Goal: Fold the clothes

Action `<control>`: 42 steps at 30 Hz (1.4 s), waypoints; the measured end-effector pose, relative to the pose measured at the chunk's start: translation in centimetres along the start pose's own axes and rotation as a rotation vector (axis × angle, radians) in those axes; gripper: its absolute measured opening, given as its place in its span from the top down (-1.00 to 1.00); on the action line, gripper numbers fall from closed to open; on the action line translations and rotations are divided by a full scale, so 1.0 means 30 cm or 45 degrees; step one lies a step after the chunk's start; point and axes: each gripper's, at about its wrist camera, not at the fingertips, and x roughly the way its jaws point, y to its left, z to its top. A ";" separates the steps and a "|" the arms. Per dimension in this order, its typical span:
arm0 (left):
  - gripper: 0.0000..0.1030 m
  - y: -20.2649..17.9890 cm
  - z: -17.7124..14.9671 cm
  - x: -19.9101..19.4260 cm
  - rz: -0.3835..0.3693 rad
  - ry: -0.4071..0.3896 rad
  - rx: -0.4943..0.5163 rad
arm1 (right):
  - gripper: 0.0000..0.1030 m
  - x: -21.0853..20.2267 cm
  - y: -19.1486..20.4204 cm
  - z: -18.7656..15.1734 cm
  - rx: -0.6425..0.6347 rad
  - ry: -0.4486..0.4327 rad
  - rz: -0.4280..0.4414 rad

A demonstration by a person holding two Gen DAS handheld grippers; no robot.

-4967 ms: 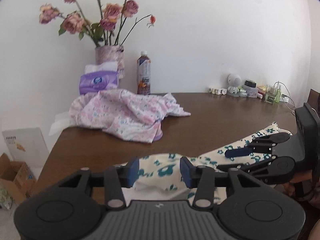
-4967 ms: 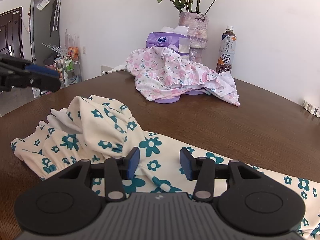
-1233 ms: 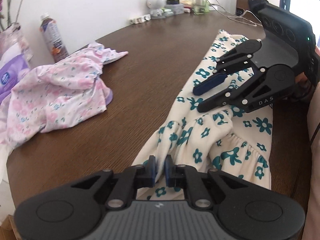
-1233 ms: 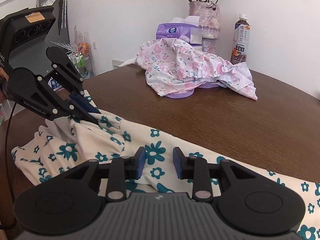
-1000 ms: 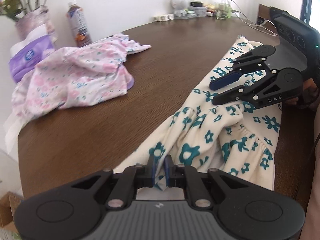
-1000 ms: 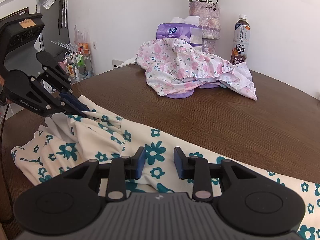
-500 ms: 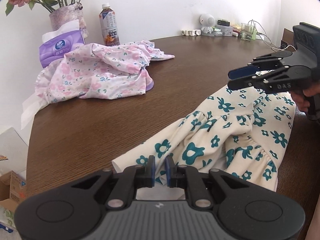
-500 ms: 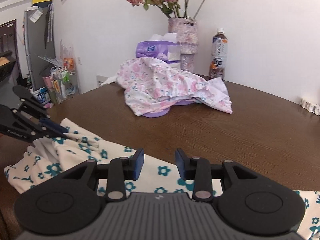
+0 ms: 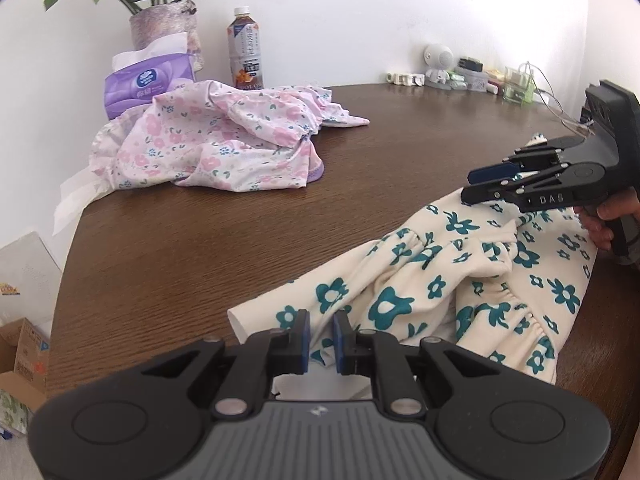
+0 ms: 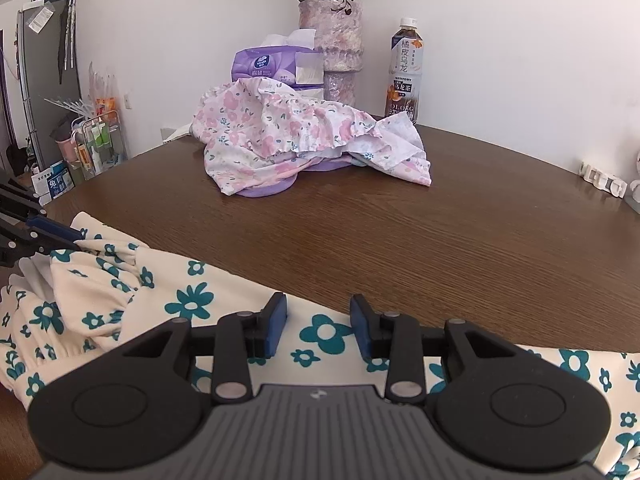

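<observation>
A cream garment with teal flowers (image 9: 420, 280) lies stretched along the near edge of the brown table (image 9: 200, 240). My left gripper (image 9: 321, 340) is shut on one end of it, with cloth pinched between the blue pads. In the right wrist view the same garment (image 10: 192, 300) runs under my right gripper (image 10: 318, 320), which hovers open just above it with nothing between its fingers. The left gripper (image 10: 76, 240) shows at that view's left edge, pinching the gathered end. In the left wrist view a hand (image 9: 600, 224) holds the right gripper (image 9: 468, 187) over the far end.
A crumpled pink floral garment (image 9: 224, 148) lies at the back left, in front of a purple tissue pack (image 9: 148, 84), a vase of roses (image 9: 164, 24) and a tea bottle (image 9: 245, 56). Small gadgets (image 9: 460, 76) line the back wall. Cardboard boxes (image 9: 20, 360) sit on the floor.
My left gripper has kept its hold and drawn the garment's end out along the table. The right gripper has lifted clear of the bunched cloth and sits over a flatter stretch.
</observation>
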 end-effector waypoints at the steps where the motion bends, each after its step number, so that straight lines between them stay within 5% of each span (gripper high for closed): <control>1: 0.76 0.000 -0.003 -0.002 0.002 -0.009 -0.006 | 0.33 -0.003 0.002 0.002 -0.001 -0.001 -0.003; 3: 0.76 -0.005 -0.003 -0.015 0.018 -0.017 -0.004 | 0.33 -0.023 0.003 0.009 0.014 -0.003 0.012; 5: 0.52 -0.007 -0.001 -0.040 0.035 -0.038 -0.009 | 0.33 -0.073 0.014 0.009 -0.003 -0.042 0.050; 13: 0.49 -0.082 0.104 -0.084 0.016 -0.197 0.037 | 0.33 -0.146 0.104 -0.015 -0.080 -0.062 0.181; 21: 0.52 -0.089 0.087 0.068 -0.038 -0.046 -0.032 | 0.44 -0.118 0.164 -0.053 -0.158 -0.009 0.169; 27: 0.52 -0.051 0.047 0.059 -0.051 -0.071 -0.126 | 0.45 -0.112 0.171 -0.061 -0.198 -0.017 0.154; 32: 0.44 -0.087 0.050 -0.069 -0.050 -0.169 -0.054 | 0.39 -0.182 0.132 -0.055 -0.149 -0.093 0.192; 36: 0.04 -0.159 0.029 -0.165 -0.110 -0.193 0.109 | 0.34 -0.200 0.125 -0.055 -0.142 -0.101 0.223; 42: -0.16 -0.264 -0.047 -0.193 -0.177 -0.058 0.345 | 0.31 -0.175 0.161 -0.035 -0.139 -0.092 0.289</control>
